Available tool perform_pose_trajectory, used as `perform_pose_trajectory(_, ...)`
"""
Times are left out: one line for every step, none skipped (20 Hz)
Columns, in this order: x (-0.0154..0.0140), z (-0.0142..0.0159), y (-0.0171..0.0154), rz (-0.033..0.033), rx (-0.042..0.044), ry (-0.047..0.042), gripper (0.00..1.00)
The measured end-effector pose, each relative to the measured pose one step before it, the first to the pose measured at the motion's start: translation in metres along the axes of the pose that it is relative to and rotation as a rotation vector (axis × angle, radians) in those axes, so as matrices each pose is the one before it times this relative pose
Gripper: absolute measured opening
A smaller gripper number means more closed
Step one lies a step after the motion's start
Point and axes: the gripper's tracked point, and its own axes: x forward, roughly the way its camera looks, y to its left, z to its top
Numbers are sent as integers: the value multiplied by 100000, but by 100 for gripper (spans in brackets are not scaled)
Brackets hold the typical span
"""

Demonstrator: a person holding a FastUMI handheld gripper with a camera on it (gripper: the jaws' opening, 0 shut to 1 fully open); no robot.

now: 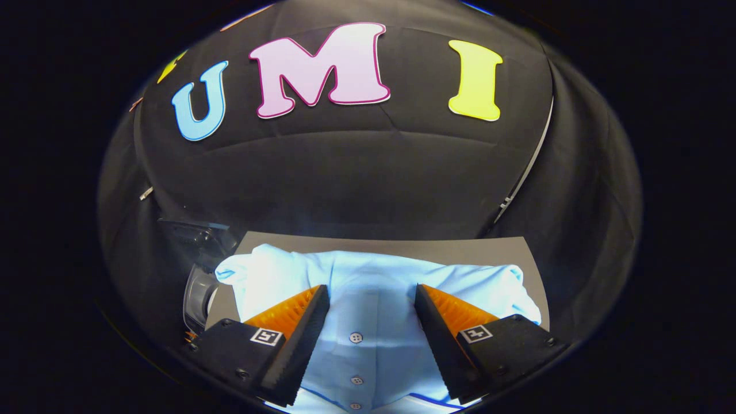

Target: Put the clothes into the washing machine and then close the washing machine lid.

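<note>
A light blue buttoned shirt (374,282) lies spread on a grey tabletop (460,248). Its button placket runs straight down between my two fingers. My gripper (372,296) is open, hovering just above the shirt, with one finger on each side of the placket and a wide gap between them. Nothing is pressed between the fingers. To the left of the table, lower down, I see part of the washing machine (198,290), a grey rounded rim with a dark lid part above it.
Black booth cloth rises right behind the table. A thin pale strip (529,167) runs up the wall beyond the right finger. The table's far edge lies just beyond the shirt.
</note>
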Motion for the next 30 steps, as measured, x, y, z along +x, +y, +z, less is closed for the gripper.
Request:
perform_pose_trajectory(56, 88, 19, -64, -1724, -627, 83)
perform_pose_trajectory(-126, -49, 402, 1228, -929, 400, 83)
perform_pose_trajectory(-162, -131, 151, 33, -1374, 237, 68)
perform_pose_trajectory(-5, -24, -56, -450, -1234, -309, 54)
perform_pose_trajectory(-121, 87, 96, 831, -380, -359, 53)
perform_pose_trajectory(194, 48, 146, 778, 2428, -785, 53)
perform_pose_trajectory(-400, -108, -58, 985, 2005, -797, 20)
perform_pose_trajectory(291, 80, -54, 909, 2132, -295, 20)
perform_pose_trajectory(-306, -133, 123, 590, 666, -126, 11)
perform_pose_trajectory(-170, -145, 113, 710, 116, 341, 11)
perform_pose_trajectory(-275, -61, 230, 1225, 839, -76, 11)
perform_pose_trajectory(-301, -101, 285, 1492, 1689, -356, 11)
perform_pose_trajectory(-189, -89, 266, 1311, 2256, -596, 10)
perform_pose_trajectory(-401, -301, 232, 903, 1020, -133, 10)
perform_pose_trajectory(-427, -136, 312, 660, 115, -356, 10)
perform_pose_trajectory(-546, 18, 400, 796, -137, -577, 10)
perform_pose_trajectory(-580, 87, 563, 840, -20, -602, 10)
perform_pose_trajectory(-604, 83, 564, 1295, -103, -646, 10)
perform_pose_trajectory(-761, 353, 774, 1292, 9, -1184, 10)
perform_pose_trajectory(-837, 455, 741, 852, -432, -1521, 10)
perform_pose_trajectory(-668, 576, 830, 710, -934, -1874, 10)
perform_pose_trajectory(-717, 496, 1081, 1251, -879, -1960, 10)
perform_pose_trajectory(-584, 416, 1161, 1345, -1067, -1504, 10)
perform_pose_trajectory(-466, 565, 1285, 1363, -1235, -1798, 10)
perform_pose_trajectory(-383, 591, 1305, 1417, -956, -1849, 10)
perform_pose_trajectory(-309, 650, 1462, 1592, -904, -1588, 10)
perform_pose_trajectory(-212, 525, 1498, 1790, -1051, -1453, 10)
perform_pose_trajectory(-124, 424, 1540, 1878, -1110, -992, 10)
perform_pose_trajectory(32, 311, 1470, 1741, -984, -486, 10)
perform_pose_trajectory(139, 280, 1485, 1629, -577, -472, 10)
